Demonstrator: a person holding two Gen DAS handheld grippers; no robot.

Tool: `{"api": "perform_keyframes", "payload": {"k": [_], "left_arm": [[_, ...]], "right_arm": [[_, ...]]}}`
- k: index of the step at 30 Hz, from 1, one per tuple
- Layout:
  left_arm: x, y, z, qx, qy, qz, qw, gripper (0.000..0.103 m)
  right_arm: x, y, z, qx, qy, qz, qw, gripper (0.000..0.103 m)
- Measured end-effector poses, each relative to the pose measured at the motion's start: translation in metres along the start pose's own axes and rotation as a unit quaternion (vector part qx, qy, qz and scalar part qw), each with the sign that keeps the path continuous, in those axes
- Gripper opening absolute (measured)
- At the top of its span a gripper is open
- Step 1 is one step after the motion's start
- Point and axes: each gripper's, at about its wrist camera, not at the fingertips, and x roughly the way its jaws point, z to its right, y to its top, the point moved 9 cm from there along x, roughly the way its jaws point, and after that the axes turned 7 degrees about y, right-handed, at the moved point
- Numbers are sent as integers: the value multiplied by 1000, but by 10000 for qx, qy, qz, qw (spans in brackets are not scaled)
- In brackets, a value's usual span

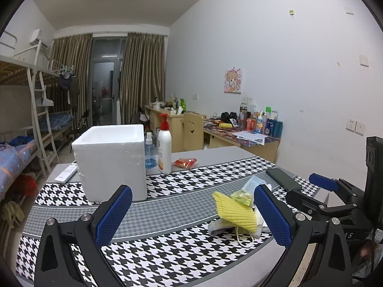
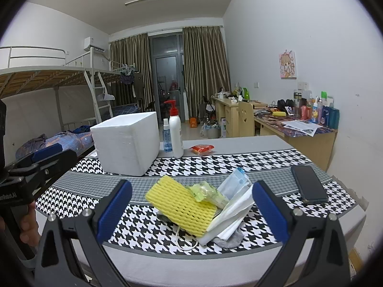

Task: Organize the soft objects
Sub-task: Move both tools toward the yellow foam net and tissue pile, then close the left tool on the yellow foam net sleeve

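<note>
A pile of soft things lies on the houndstooth table cloth (image 2: 239, 160): a yellow foam net (image 2: 182, 205), a crumpled green wrapper (image 2: 205, 191), a blue face mask (image 2: 233, 183), white tissue (image 2: 239, 212) and a grey cloth (image 2: 227, 239). The pile also shows in the left wrist view (image 1: 235, 209). A white foam box (image 1: 111, 160) (image 2: 126, 141) stands open-topped behind and left of it. My right gripper (image 2: 191, 212) is open, its jaws either side of the pile. My left gripper (image 1: 191, 215) is open and empty, left of the pile.
A black phone (image 2: 308, 183) lies right of the pile. A white pump bottle (image 2: 176, 131), a blue spray bottle (image 2: 166, 136) and a red packet (image 2: 202, 148) stand beside the box. A white remote (image 1: 67, 172) lies left of the box. Bunk beds and desks stand beyond.
</note>
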Motion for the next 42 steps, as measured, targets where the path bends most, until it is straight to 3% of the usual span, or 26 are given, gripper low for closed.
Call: {"api": "perform_keyframes", "payload": {"k": [21,42], "left_arm": [[41,-17,19,-12,-321,-515,9982,102],[93,-54,48,-73,-775,-1357,9877,102]], "right_arm": [[17,-13,25,197,-202,-286,9992,102],[43,-30,53,378,-341,-632,9967,102]]}}
